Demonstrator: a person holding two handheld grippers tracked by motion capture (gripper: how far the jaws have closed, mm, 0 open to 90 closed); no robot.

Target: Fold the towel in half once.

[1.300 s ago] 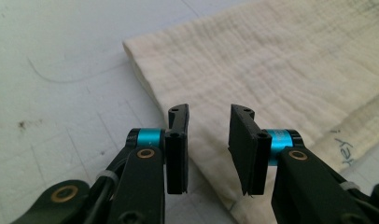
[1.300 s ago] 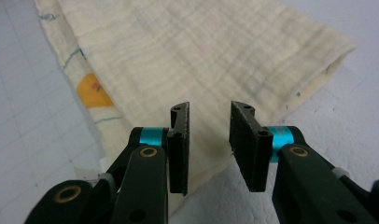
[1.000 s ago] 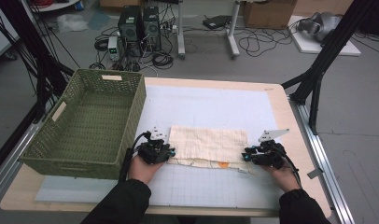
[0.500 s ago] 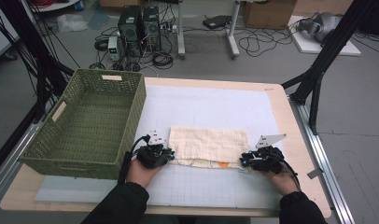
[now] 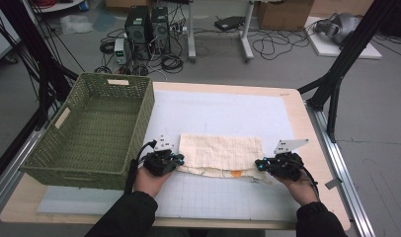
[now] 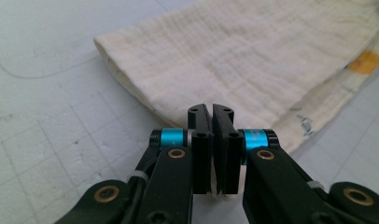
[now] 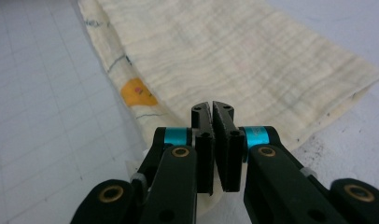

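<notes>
High view showed the folded cloth (image 5: 221, 153) lying on the white mat (image 5: 213, 111) beside the green basket (image 5: 90, 128), with the left gripper (image 5: 178, 161) and right gripper (image 5: 259, 164) having just closed, each pinched on a near corner. Both bites looked shallow, so a lift could have caught one layer alone and let the fold fall open.

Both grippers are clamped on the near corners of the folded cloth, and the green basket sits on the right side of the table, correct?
Not quite: the green basket sits on the left side of the table, as the high view shows. The left gripper and right gripper are clamped on the folded cloth at its near corners.
</notes>
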